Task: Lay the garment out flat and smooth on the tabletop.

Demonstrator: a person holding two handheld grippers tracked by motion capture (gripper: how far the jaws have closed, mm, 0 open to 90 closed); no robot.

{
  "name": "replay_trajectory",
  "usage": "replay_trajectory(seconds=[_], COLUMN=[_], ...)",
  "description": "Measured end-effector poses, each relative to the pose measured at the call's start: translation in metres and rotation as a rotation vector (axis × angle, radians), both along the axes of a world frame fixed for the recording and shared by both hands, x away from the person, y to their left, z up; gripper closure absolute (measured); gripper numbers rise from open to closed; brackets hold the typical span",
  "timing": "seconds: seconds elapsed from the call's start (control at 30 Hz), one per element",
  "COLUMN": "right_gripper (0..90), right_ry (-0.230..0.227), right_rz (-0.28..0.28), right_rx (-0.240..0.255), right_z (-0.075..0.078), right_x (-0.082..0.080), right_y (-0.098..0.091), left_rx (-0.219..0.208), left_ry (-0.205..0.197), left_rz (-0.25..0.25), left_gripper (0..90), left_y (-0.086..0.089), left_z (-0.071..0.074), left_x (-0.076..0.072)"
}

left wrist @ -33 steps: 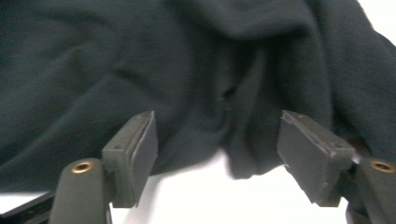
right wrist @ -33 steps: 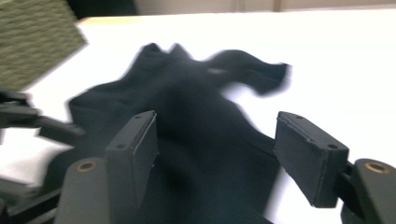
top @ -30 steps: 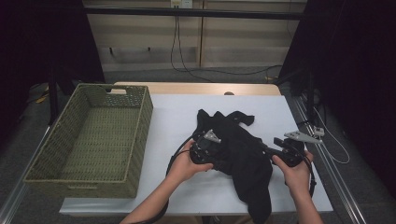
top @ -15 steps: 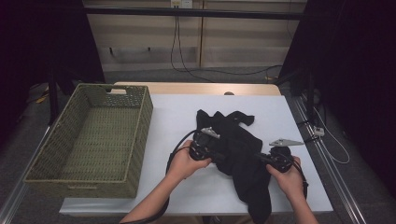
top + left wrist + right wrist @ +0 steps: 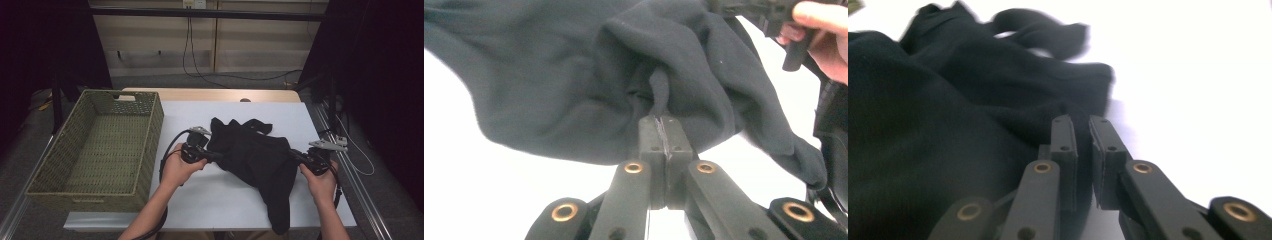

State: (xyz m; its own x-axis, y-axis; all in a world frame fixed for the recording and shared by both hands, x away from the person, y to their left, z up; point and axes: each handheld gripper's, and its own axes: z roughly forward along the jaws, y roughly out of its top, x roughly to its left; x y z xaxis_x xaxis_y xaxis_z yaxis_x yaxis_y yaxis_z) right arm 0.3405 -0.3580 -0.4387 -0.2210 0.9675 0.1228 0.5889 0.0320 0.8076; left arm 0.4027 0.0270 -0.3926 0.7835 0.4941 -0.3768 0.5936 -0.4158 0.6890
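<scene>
left gripper [image 5: 212, 155]: level, pinching black garment [image 5: 255, 160] fold ahead | right gripper [image 5: 1082, 127]: level, jaws slightly parted at cloth edge

No text, label, brand, number or sign can be read in any of the views.

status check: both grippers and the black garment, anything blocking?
Left gripper shut on black garment. Right gripper slightly open at its right edge, grip unclear. Wicker basket sits left, apart. Nothing in the way.
</scene>
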Motion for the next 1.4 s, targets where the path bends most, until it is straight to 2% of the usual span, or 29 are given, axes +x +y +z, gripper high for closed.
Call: replay_trajectory(seconds=[0.13,0.23,0.27,0.37,0.43,0.5,0.6,0.8,0.87,0.9,0.97,1.0,1.1,1.17,1.23,1.33,1.4], right_gripper=[82.6,81.4,78.5,58.5,51.7,47.0,46.5,42.2,39.2,38.8,43.3,48.7,72.6,81.4,82.8,83.5,83.4], right_ry=[-0.016,0.002,0.003,0.008,-0.010,-0.021,-0.021,0.011,0.016,0.020,0.036,0.052,0.083,0.082,0.074,0.045,0.033], right_rz=[-0.068,-0.060,-0.051,-0.024,-0.007,0.025,0.089,0.230,0.279,0.305,0.345,0.361,0.374,0.368,0.366,0.336,0.327], right_rx=[-0.072,-0.083,-0.092,-0.106,-0.099,-0.075,-0.046,-0.001,-0.010,-0.031,-0.081,-0.084,-0.084,-0.044,0.020,0.056,0.113], right_z=[-0.003,-0.008,-0.009,-0.004,0.002,0.008,0.013,0.012,0.013,0.012,0.009,0.007,0.006,0.009,0.013,0.020,0.024], right_x=[0.001,0.001,0.001,0.000,-0.004,-0.007,-0.013,-0.020,-0.022,-0.023,-0.024,-0.024,-0.024,-0.024,-0.023,-0.023,-0.023], right_y=[-0.015,-0.016,-0.013,-0.001,0.008,0.018,0.033,0.069,0.082,0.087,0.096,0.098,0.094,0.085,0.075,0.060,0.049], left_rx=[-0.020,-0.022,-0.028,-0.026,-0.028,-0.026,-0.030,-0.025,-0.020,-0.018,-0.008,-0.008,-0.005,0.004,0.003,-0.007,-0.011], left_ry=[0.005,0.006,0.006,-0.001,-0.005,-0.006,-0.003,-0.015,-0.015,-0.017,-0.017,-0.016,-0.013,-0.015,-0.023,-0.028,-0.037], left_rz=[0.042,0.038,0.036,0.024,0.023,0.024,0.026,0.046,0.056,0.063,0.068,0.072,0.085,0.094,0.118,0.141,0.154], left_gripper=[90.0,90.0,90.0,90.0,90.0,90.0,90.0,90.0,90.0,90.0,90.0,90.0,90.0,90.0,90.0,90.0,90.0], left_y=[0.011,0.009,0.008,0.005,0.003,0.001,0.000,0.000,0.001,0.001,0.002,0.003,0.005,0.008,0.011,0.017,0.021], left_z=[0.003,0.003,0.003,0.005,0.006,0.005,0.004,0.003,0.001,0.000,-0.002,-0.002,-0.003,-0.002,0.000,0.003,0.007], left_x=[0.004,0.004,0.004,0.003,0.004,0.005,0.007,0.012,0.015,0.015,0.017,0.018,0.019,0.020,0.021,0.022,0.023])
